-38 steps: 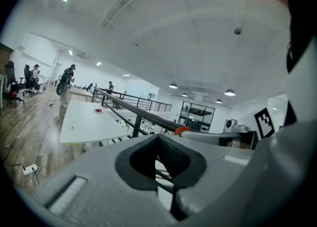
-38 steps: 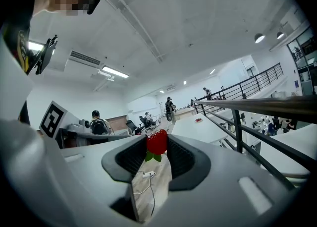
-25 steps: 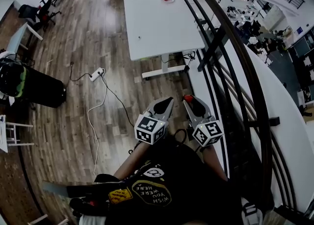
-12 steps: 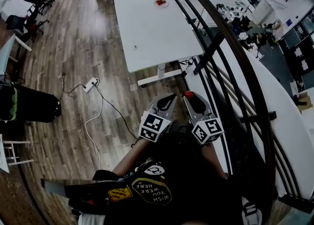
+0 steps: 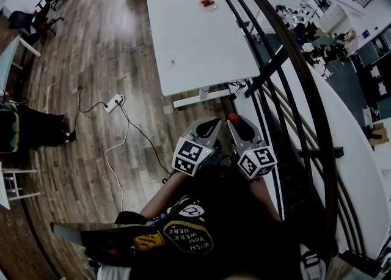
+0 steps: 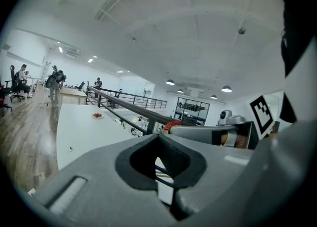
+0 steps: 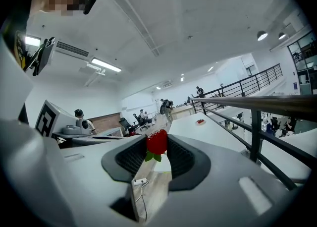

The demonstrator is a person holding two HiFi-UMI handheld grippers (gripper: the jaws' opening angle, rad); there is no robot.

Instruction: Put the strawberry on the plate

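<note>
A red strawberry with green leaves is pinched between the pads of my right gripper, which is shut on it. In the head view the berry shows at the tip of the right gripper, held close to the person's body. My left gripper hangs beside it, jaws together and nothing in them. The small plate with something red on it lies at the far end of a long white table, well ahead of both grippers. The plate is also in the right gripper view.
A black metal railing runs along the table's right side, close to my right gripper. On the wooden floor lie a white power strip with cables and a black bag at left. People and desks stand far off.
The head view has shifted slightly, so the table sits a little differently in the frame. Both grippers keep the same pose, the strawberry still in the right one.
</note>
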